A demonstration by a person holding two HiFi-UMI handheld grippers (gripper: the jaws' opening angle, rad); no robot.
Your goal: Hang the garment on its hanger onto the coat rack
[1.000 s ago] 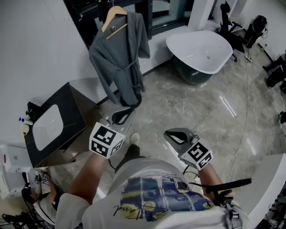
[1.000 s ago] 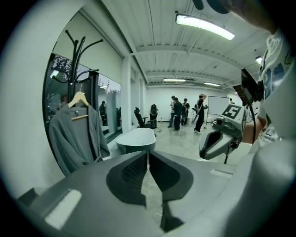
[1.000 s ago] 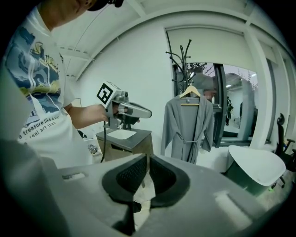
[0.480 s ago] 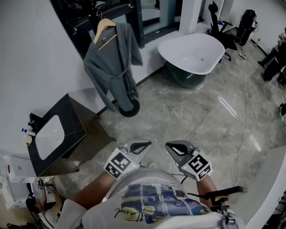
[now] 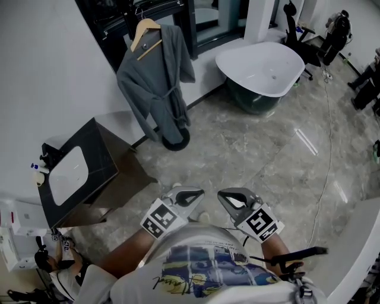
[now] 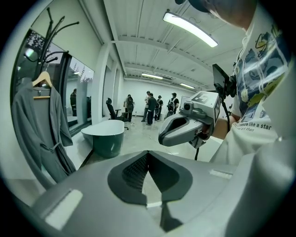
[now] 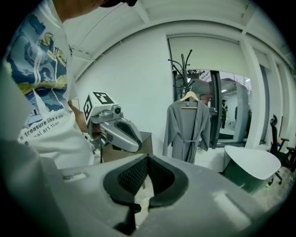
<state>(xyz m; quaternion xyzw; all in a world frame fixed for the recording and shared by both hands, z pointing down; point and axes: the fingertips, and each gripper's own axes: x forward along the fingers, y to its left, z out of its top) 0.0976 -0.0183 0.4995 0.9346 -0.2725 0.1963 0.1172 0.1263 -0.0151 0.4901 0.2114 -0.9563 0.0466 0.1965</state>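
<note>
A grey robe (image 5: 159,83) hangs on a wooden hanger (image 5: 145,33) from the black coat rack (image 5: 132,15) by the dark window, far from me. It shows too in the left gripper view, robe (image 6: 39,132), and in the right gripper view, robe (image 7: 187,129) under the rack (image 7: 182,65). My left gripper (image 5: 193,195) and right gripper (image 5: 227,195) are held close to my body, tips facing each other. Both are shut with nothing between the jaws. Each gripper sees the other: right gripper (image 6: 173,134), left gripper (image 7: 132,136).
A dark vanity with a white sink (image 5: 71,172) stands at the left. A white bathtub (image 5: 261,65) sits at the back right. A cable (image 5: 323,172) runs over the marble floor. Several people (image 6: 152,106) stand far off.
My left gripper drew back from near the robe to my body and its jaws closed. The right gripper stayed put. The view shifted slightly.
</note>
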